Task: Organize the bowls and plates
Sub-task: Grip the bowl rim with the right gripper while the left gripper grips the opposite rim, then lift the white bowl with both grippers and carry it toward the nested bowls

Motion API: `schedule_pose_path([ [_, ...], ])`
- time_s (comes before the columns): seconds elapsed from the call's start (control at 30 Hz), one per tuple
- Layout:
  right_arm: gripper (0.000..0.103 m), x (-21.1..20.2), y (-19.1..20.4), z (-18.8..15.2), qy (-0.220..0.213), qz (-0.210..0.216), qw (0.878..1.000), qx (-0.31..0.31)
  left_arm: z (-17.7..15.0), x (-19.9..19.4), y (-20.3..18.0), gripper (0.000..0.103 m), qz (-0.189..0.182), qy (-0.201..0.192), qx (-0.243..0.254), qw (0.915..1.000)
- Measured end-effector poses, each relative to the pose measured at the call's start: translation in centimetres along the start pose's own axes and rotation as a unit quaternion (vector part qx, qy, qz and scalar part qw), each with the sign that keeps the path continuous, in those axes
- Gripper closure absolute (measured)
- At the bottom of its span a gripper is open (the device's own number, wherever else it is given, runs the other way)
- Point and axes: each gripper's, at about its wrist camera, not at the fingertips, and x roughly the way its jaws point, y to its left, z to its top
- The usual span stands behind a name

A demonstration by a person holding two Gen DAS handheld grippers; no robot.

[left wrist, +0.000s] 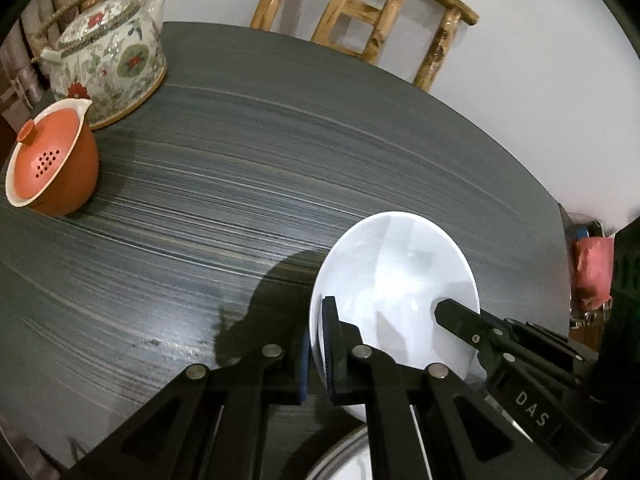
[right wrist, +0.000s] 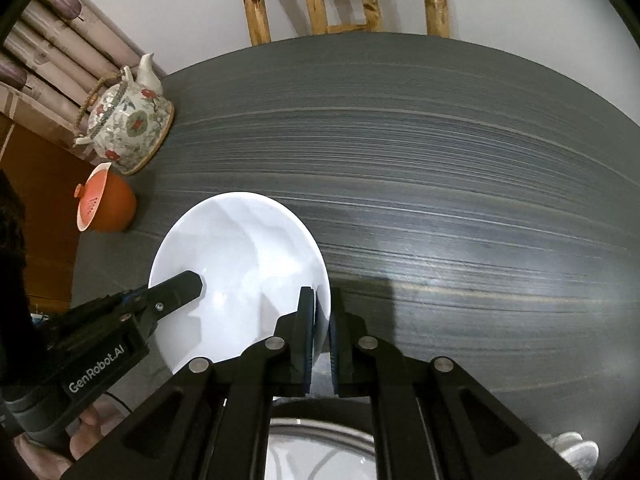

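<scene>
Home dining or tea corner. Round dark tabletop (right wrist: 440, 160) with streaked grain finish, rustic knotty-wood chair (left wrist: 372, 20) pushed up at its far side against a plain white wall (right wrist: 160, 8). Floral ceramic teapot (left wrist: 108, 56) with rope handle and a small orange clay teapot (left wrist: 52, 160) sit on the tabletop's left edge. Patterned pleated curtain (right wrist: 52, 52) hangs behind them. White ceramic plate (right wrist: 240, 264) is domestic tableware. Clutter with something pink (left wrist: 592, 268) off the tabletop's right side, too blurred to identify.
</scene>
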Motion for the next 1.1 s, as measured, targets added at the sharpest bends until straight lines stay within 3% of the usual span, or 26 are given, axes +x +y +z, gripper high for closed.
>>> schedule_pose_path([
  [0.7, 0.096, -9.9, -6.7, -6.8, -0.048, -0.024, 0.998, 0.029, -5.9, -3.7, -11.1, 0.098, -0.013, -0.012, 0.081, 0.9966],
  [1.1, 0.095, -14.1, -12.9, -11.1, -0.068, -0.04, 0.995, 0.068, -9.8, -2.9, -18.9, 0.097, -0.03, 0.002, 0.132, 0.9908],
])
